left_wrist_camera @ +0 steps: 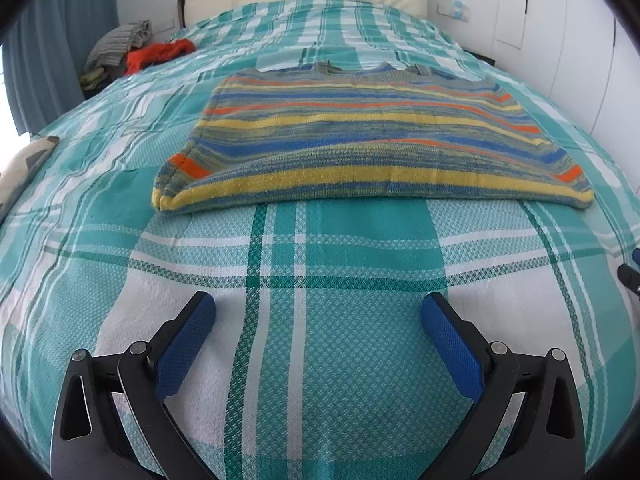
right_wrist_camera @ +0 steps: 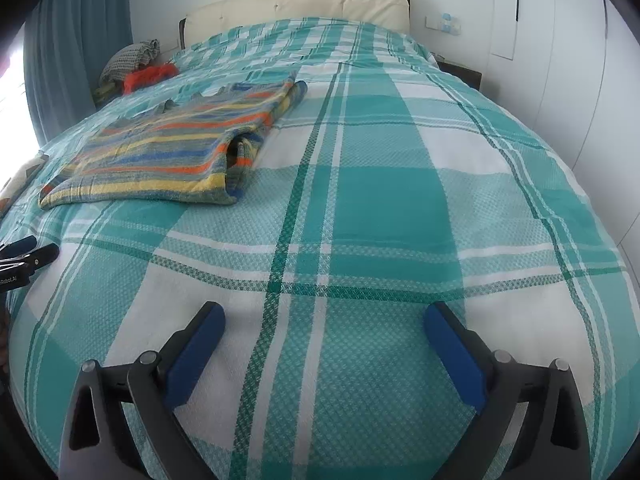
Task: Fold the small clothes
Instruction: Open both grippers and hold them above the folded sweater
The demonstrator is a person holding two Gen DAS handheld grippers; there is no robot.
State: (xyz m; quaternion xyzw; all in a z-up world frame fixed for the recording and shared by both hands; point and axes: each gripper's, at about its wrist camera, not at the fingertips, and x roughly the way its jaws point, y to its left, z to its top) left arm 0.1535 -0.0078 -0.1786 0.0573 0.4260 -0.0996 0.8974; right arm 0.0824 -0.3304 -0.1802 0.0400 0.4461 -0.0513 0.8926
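While both grippers hover over the teal-and-white checked bed (left_wrist_camera: pixel 320 360):
Left gripper (left_wrist_camera: pixel 318 312): fingers released — nothing between.
Right gripper (right_wrist_camera: pixel 324 322): fingers released.
Striped knitted garment (left_wrist_camera: pixel 360 140): folded flat, mid-bed — apart from both.

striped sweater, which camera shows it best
The left wrist view: the striped sweater lies centred straight ahead on the bedspread, every edge in frame. The right wrist view shows the sweater off to the upper left, smaller and at an angle, though its folded side edge is clearer there.
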